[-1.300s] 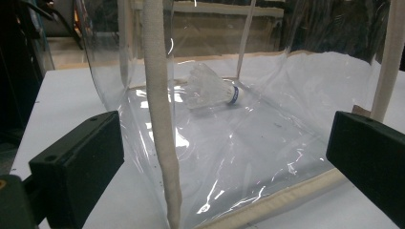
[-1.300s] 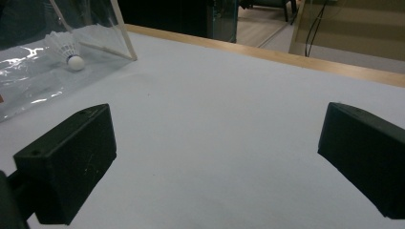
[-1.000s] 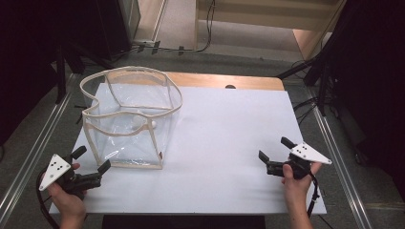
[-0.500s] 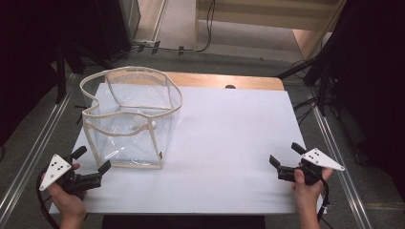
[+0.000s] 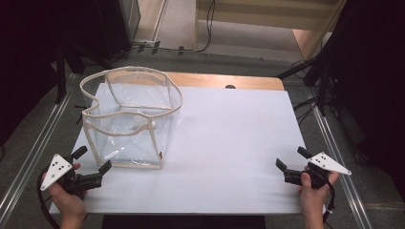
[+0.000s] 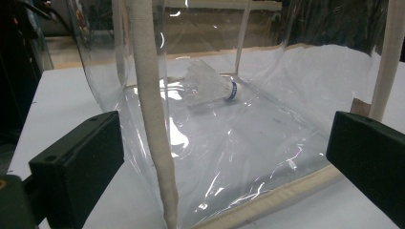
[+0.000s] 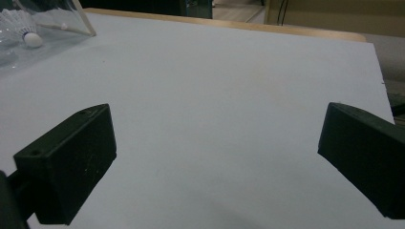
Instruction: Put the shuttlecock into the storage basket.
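Left tongs (image 5: 90,160) sit wide open just beside the clear bag's (image 5: 129,119) near corner, aimed straight into it. Inside lies the shuttlecock (image 6: 212,86), on its side, cork pointing right in the left gripper view. Right tongs (image 5: 291,164), also open and empty, wait well apart across the white desk (image 5: 229,138). Left looks nearer.

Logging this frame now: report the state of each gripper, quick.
Left gripper: open, holding nothing, jaws spread in front of the clear bag.
Right gripper: open, holding nothing, over bare white table.
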### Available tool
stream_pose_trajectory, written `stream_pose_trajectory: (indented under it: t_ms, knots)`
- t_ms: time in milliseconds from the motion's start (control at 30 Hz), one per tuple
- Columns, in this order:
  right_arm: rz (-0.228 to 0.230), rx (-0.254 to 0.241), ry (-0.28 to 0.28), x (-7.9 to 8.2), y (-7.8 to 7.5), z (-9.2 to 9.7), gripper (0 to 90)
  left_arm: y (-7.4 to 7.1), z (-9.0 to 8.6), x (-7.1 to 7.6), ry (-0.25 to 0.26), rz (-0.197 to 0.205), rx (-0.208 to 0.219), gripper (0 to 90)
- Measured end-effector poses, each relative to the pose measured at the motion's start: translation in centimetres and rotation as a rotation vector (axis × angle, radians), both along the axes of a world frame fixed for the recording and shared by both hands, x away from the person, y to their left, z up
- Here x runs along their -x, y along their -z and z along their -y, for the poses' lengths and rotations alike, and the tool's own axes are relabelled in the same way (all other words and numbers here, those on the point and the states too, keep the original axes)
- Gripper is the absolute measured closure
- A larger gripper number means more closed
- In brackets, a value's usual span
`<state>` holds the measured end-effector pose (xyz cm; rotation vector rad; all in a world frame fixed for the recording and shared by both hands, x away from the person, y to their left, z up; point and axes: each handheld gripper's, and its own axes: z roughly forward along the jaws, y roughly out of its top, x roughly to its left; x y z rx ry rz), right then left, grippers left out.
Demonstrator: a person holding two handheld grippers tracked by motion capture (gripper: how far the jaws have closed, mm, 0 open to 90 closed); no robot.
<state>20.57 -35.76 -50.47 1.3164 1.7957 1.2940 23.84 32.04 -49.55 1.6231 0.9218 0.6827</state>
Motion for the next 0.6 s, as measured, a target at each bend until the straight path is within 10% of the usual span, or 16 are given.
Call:
stream_pose_trajectory:
  t_ms: [600]
  knots:
    - [0.006,-0.049,0.007,0.5,0.7,1.7,0.0,0.0,0.1,-0.2,0.006,-0.01,-0.009,0.0]
